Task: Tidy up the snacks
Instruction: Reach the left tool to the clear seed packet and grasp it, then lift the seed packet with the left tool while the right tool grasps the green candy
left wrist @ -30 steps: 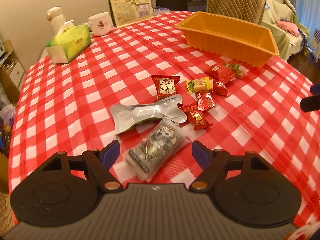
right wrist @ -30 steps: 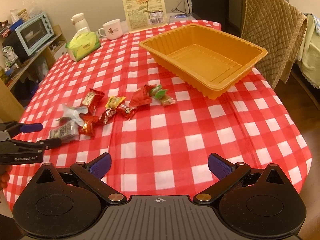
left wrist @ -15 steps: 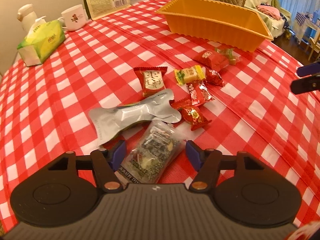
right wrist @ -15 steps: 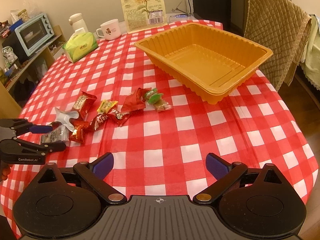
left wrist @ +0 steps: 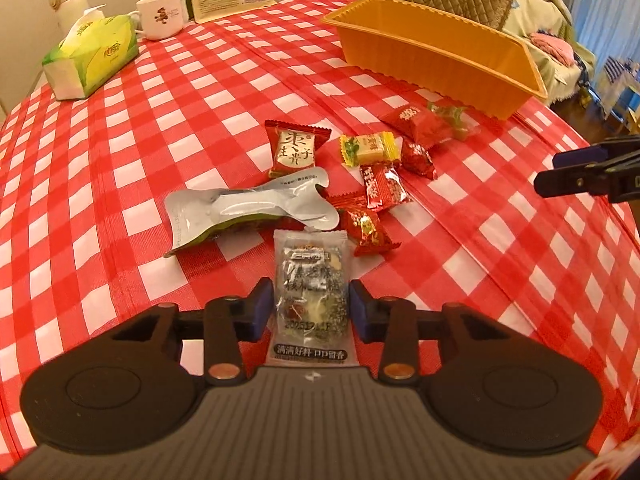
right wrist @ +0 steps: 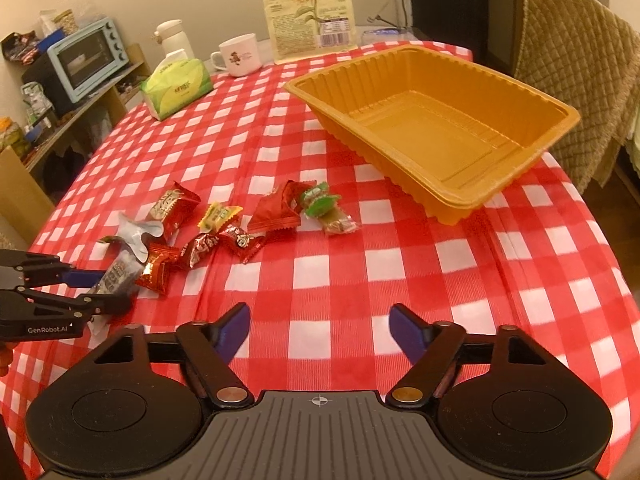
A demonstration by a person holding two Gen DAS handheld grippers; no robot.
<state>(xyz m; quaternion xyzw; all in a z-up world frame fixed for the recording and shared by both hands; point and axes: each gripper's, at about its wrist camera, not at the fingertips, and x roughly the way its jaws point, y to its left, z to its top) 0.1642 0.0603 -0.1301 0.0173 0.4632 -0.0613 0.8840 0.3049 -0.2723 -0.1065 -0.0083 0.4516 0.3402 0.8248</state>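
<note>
1. On a red-and-white checked tablecloth (left wrist: 120,152), the left gripper (left wrist: 311,307) closes its jaws around a clear snack packet (left wrist: 310,280) at lower centre of the left wrist view; the blue pads sit at the packet's two long edges.
2. The packet's long axis runs straight up the frame, along the fingers, its printed end nearest the camera.
3. Beyond it lie a silver pouch (left wrist: 248,210), long axis left to right, and small wrapped candies (left wrist: 378,188).
4. An orange tray (right wrist: 432,120) stands empty at upper right of the right wrist view, long axis slanting from upper left to lower right.
5. The right gripper (right wrist: 319,330), jaws closing, holds nothing over bare cloth.
</note>
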